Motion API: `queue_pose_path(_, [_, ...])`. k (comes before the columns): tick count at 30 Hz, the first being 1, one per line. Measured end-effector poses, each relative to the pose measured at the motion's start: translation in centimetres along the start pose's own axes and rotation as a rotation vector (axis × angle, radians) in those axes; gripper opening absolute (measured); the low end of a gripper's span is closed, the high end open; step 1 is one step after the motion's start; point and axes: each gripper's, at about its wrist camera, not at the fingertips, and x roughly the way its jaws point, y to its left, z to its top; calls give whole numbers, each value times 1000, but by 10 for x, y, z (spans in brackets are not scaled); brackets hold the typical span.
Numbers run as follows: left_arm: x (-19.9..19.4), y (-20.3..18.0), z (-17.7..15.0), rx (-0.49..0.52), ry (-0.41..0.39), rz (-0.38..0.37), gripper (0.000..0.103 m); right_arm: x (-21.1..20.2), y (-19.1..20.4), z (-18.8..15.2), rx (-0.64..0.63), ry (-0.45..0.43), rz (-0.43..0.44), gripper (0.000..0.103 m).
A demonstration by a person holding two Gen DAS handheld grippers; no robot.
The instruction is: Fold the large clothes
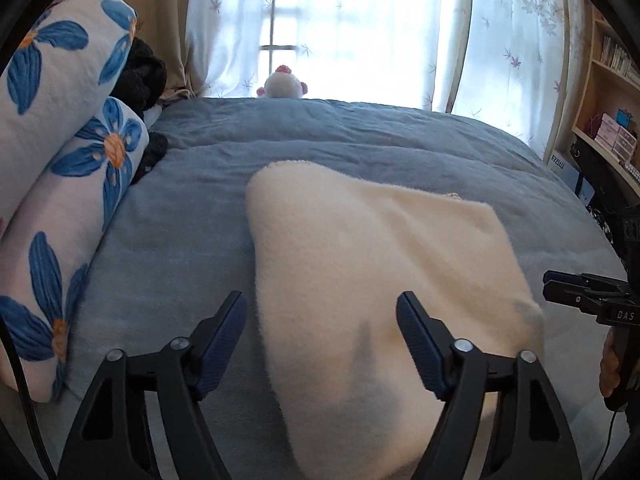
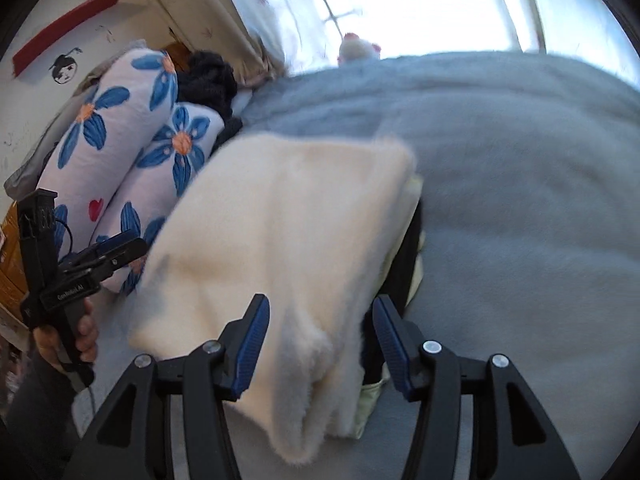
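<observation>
the left hand-held gripper (image 1: 322,316) hangs with its blue pads spread, the cream fleece garment (image 1: 384,280) lying between and under them, and neither pad is seen pressing the cloth. the right hand-held gripper (image 2: 320,322) stands spread too, straddling a thick lobe of the same fleece at the garment's near end; its pads show no pinch either. out from there, the garment sits as a compact, layered bundle, with a pale yellow-green lining and a dark layer peeking out along one side in the right wrist view. it rests on the blue bedspread (image 1: 360,140), towards the near edge of the bed and closer to the side where two flowered pillows (image 1: 80,184) are stacked. beyond them a dark bundle of cloth (image 1: 142,74) is tucked in the far corner, and a small plush toy (image 1: 282,85) sits at the far edge under the bright window. by the look of it the folding is well along: the piece is already doubled over into a neat block. what seems left is a last fold or some tidying of that bulging near end.
</observation>
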Motion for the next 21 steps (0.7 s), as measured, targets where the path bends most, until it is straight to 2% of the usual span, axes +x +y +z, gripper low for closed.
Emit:
queue_pose_path(1, [-3, -3, 2, 4, 6, 6, 47, -3, 3, 3, -8, -14, 2, 54])
queue_pose_path(2, [-2, -7, 5, 10, 21, 16, 39, -4, 9, 6, -22, -21, -3, 54])
queue_pose_path(3, [0, -13, 6, 20, 41, 31, 22, -1, 14, 8, -34, -22, -9, 53])
queue_pose_path(4, [4, -20, 6, 34, 64, 41, 11, 3, 19, 9, -42, -21, -8, 51])
queue_pose_path(6, [14, -30, 1, 59, 88, 39, 11, 19, 29, 8, -62, 12, 6, 32])
queue_pose_path(8, [26, -38, -6, 86, 111, 62, 11, 35, 32, 2, -68, 50, -4, 25])
queue_pose_path(10, [43, -36, -13, 109, 140, 117, 11, 49, 27, -7, -91, 63, -93, 19])
queue_pose_path(11, [47, -34, -16, 116, 145, 132, 10, 55, 22, -11, -105, 72, -136, 4])
queue_pose_path(12, [50, -30, -19, 113, 147, 129, 10, 57, 16, -14, -108, 73, -147, 0])
queue_pose_path(14, [50, -25, -22, 87, 141, 91, 9, 58, 4, -18, -106, 77, -128, 0])
queue_pose_path(15, [49, -22, -23, 73, 136, 79, 9, 57, 3, -19, -114, 75, -151, 0])
queue_pose_path(17, [48, -21, -24, 51, 131, 75, 9, 55, 3, -20, -130, 74, -176, 0])
queue_pose_path(20, [43, -21, -23, 19, 124, 72, 9, 48, 4, -17, -108, 82, -167, 0])
queue_pose_path(21, [40, -20, -22, 7, 123, 58, 13, 43, 4, -15, -92, 83, -161, 3])
